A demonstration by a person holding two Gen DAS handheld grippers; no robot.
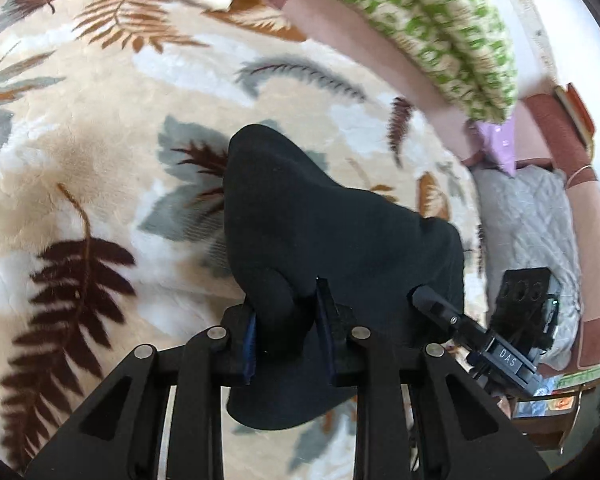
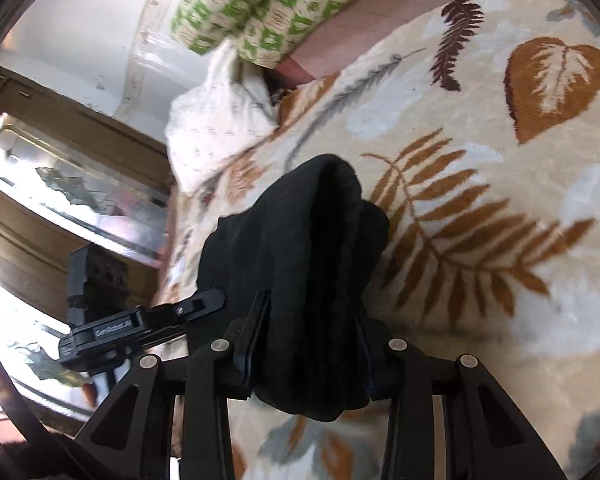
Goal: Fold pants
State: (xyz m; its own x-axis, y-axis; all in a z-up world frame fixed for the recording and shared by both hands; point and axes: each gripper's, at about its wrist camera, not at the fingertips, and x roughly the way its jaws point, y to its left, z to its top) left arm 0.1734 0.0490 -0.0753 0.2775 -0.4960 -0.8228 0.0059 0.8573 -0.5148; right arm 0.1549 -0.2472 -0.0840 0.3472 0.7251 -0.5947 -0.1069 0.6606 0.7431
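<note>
The black pants (image 1: 324, 232) hang bunched above a leaf-patterned blanket (image 1: 80, 152). My left gripper (image 1: 288, 320) is shut on a thick fold of the pants. The right gripper (image 1: 432, 300) shows at the right of the left wrist view, gripping the same cloth's other side. In the right wrist view, my right gripper (image 2: 308, 328) is shut on the black pants (image 2: 308, 240), which drape forward and hang below the jaws. The left gripper (image 2: 204, 300) shows at the left there, touching the cloth. Both hold the pants lifted off the blanket (image 2: 500, 184).
A green-and-cream patterned pillow (image 1: 432, 28) lies at the bed's far edge, also in the right wrist view (image 2: 268, 8). A grey quilted mat (image 1: 528, 224) and pink bed frame (image 1: 592, 240) lie right. A white crumpled cloth (image 2: 216, 120) and a wooden mirrored cabinet (image 2: 60, 184) stand left.
</note>
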